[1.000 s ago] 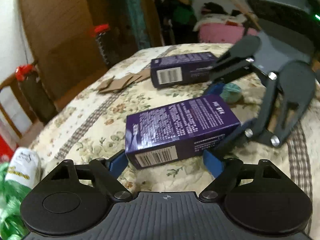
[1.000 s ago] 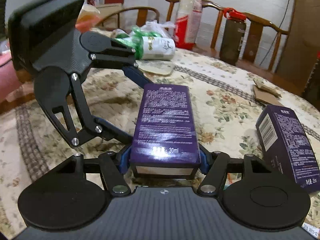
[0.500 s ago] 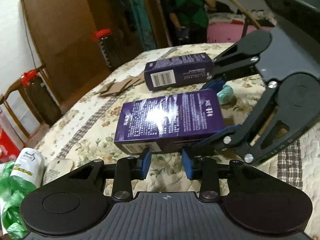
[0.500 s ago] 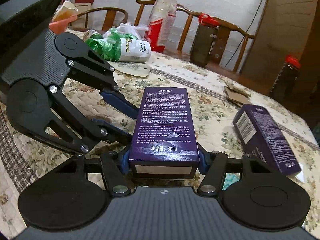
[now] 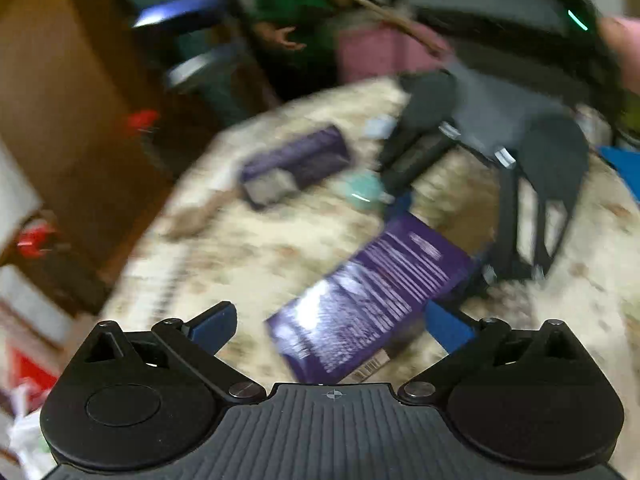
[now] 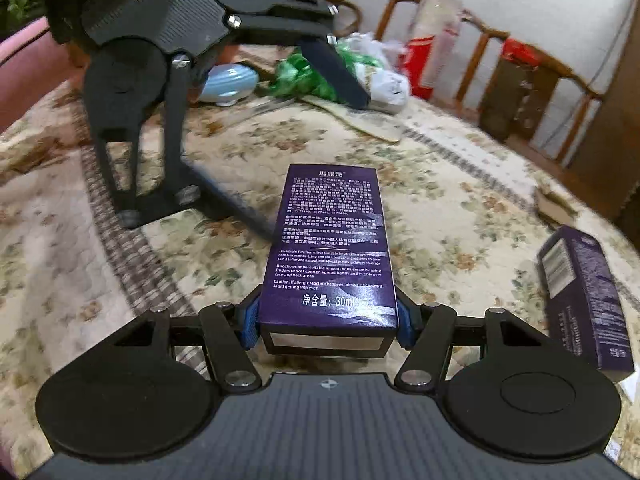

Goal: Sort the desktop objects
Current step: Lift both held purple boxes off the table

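My right gripper point(image 6: 327, 324) is shut on a purple carton point(image 6: 330, 248), holding it by its near end above the floral tablecloth. The same carton point(image 5: 372, 300) shows in the blurred left wrist view, lying between my left gripper's spread blue fingers without touching them. My left gripper point(image 5: 332, 330) is open and empty. In the right wrist view it stands open at the upper left point(image 6: 288, 132). A second purple carton point(image 6: 584, 296) lies on the cloth at the right; it also shows in the left wrist view point(image 5: 296, 164), farther back.
Green and white bags point(image 6: 344, 72), a pale blue object point(image 6: 230, 84) and a flat wooden piece point(image 6: 360, 120) lie at the table's far side. Wooden chairs point(image 6: 540, 80) with bottles stand behind. Cardboard scraps point(image 6: 554, 204) lie near the right edge. A small teal object point(image 5: 364, 192) sits mid-table.
My left gripper has opened wide and swung, blurring its view. The carton stays in my right gripper, which has shifted relative to the table.
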The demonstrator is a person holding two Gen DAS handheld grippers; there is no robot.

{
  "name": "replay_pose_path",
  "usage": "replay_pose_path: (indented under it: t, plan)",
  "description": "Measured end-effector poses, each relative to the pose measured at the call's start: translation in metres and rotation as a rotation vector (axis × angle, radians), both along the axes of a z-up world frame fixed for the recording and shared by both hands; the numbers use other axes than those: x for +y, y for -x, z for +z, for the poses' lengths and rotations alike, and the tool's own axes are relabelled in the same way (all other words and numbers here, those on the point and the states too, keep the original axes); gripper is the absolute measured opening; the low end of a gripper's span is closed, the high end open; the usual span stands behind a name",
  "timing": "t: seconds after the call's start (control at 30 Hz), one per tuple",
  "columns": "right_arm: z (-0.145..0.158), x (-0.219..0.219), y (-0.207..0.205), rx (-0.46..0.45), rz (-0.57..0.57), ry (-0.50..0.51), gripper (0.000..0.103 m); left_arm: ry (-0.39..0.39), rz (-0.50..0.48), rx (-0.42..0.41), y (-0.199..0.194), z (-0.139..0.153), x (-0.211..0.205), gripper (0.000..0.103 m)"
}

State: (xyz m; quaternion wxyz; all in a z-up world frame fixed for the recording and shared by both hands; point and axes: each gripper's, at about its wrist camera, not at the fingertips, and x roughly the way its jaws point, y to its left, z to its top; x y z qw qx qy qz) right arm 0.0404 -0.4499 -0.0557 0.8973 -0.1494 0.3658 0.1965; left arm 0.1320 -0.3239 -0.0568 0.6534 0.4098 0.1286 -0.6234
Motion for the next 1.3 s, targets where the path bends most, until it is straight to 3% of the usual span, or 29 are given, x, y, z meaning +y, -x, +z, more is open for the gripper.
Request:
replay_pose_path:
  t: [0.07,0.1,0.13,0.33,0.4,0.5,0.57,0.7,0.8,0.87,0.93,1.0,1.03,1.23,1.27,1.3]
  plan:
    - [0.002,-0.003,0.002,0.036,0.057,-0.032,0.066,-0.090,-0.035,-0.095,0.008,-0.017,-0.005,0.102]
    - [0.001,-0.002,0.002,0.049,0.070,-0.021,0.066,-0.089,-0.051,-0.131,0.012,-0.023,-0.004,0.103]
    - [0.000,-0.001,0.002,0.063,0.076,-0.019,0.066,-0.065,-0.067,-0.129,0.012,-0.022,-0.001,0.103]
    - [0.000,-0.004,0.000,0.076,0.095,-0.042,0.066,-0.104,-0.089,-0.094,0.008,-0.019,-0.009,0.103]
    - [0.000,-0.005,0.000,0.058,0.083,-0.049,0.067,-0.096,-0.025,0.007,-0.005,-0.020,-0.010,0.103]
    - [-0.002,-0.004,-0.003,0.042,0.046,-0.059,0.071,-0.069,0.131,0.243,-0.035,-0.027,-0.004,0.102]
    - [-0.002,0.000,-0.003,0.030,0.033,-0.051,0.072,-0.025,0.181,0.313,-0.039,-0.031,0.010,0.101]
    - [-0.001,0.011,-0.001,0.006,0.021,-0.006,0.073,0.056,0.153,0.217,-0.019,-0.030,0.023,0.092]
    - [-0.001,0.020,0.007,-0.043,-0.020,0.041,0.073,0.084,0.148,0.118,-0.006,-0.026,0.022,0.089]
    - [-0.002,0.026,0.013,-0.081,-0.051,0.074,0.072,0.089,0.149,0.096,-0.003,-0.025,0.023,0.085]
    - [-0.003,0.032,0.019,-0.127,-0.085,0.121,0.066,0.098,0.174,0.069,0.000,-0.023,0.023,0.075]
    - [-0.003,0.035,0.022,-0.181,-0.125,0.181,0.067,0.099,0.252,-0.008,0.000,-0.023,0.017,0.037]
    - [-0.001,0.036,0.022,-0.199,-0.158,0.200,0.066,0.083,0.289,-0.019,-0.001,-0.023,0.014,0.033]
    - [-0.004,0.053,0.017,-0.238,-0.200,0.276,0.066,0.076,0.376,-0.081,0.002,-0.028,0.011,0.033]
    - [-0.005,0.055,0.014,-0.235,-0.209,0.273,0.066,0.084,0.390,-0.079,0.002,-0.029,0.012,0.038]
    - [-0.006,0.055,0.012,-0.237,-0.214,0.271,0.066,0.106,0.407,-0.068,0.002,-0.028,0.014,0.057]
